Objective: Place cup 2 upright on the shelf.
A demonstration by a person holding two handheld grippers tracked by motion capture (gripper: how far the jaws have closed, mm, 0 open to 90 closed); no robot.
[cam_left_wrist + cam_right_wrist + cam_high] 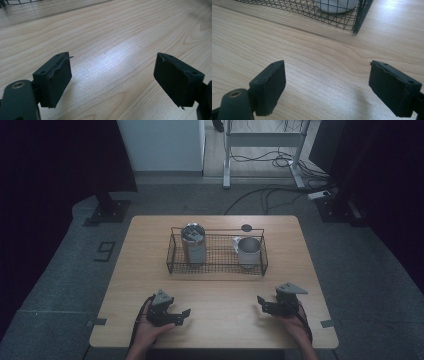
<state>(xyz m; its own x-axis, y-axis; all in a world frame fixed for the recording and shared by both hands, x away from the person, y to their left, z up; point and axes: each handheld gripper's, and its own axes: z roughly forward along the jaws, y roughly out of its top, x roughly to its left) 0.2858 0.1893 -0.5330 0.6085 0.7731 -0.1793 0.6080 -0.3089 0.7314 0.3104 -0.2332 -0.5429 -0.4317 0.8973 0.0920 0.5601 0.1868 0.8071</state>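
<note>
Left hand-held gripper (186, 316) is sitting low over the near left part of the desk (215, 285), held in the person's left hand (147, 330). In the left gripper view its jaws are spread wide with nothing but bare wood grain between them, and the two black pads (56, 80) look a bit chewed up along the edges.

Right hand-held gripper (260, 304) is much the same on the near right side, held by the right hand (295, 322). Jaws are wide apart, nothing held, and the grey three-cornered plate on top is visible from the high view. The two grippers are well apart and their jaws point roughly toward each other.

Further out, past both grippers, there's a black wire basket (217, 265) across the middle of the desk. In its left end stands a tall metal tumbler (193, 242) with a lid, upright. In its right end sits a white mug (248, 251), also upright, open top. The right gripper view catches the basket's corner (358, 17) with the mug's base (335, 6) just inside it.

Behind the basket there's a small dark round thing (246, 227) on the desk; can't tell what it is. Cables (270, 195) run across the floor beyond.
</note>
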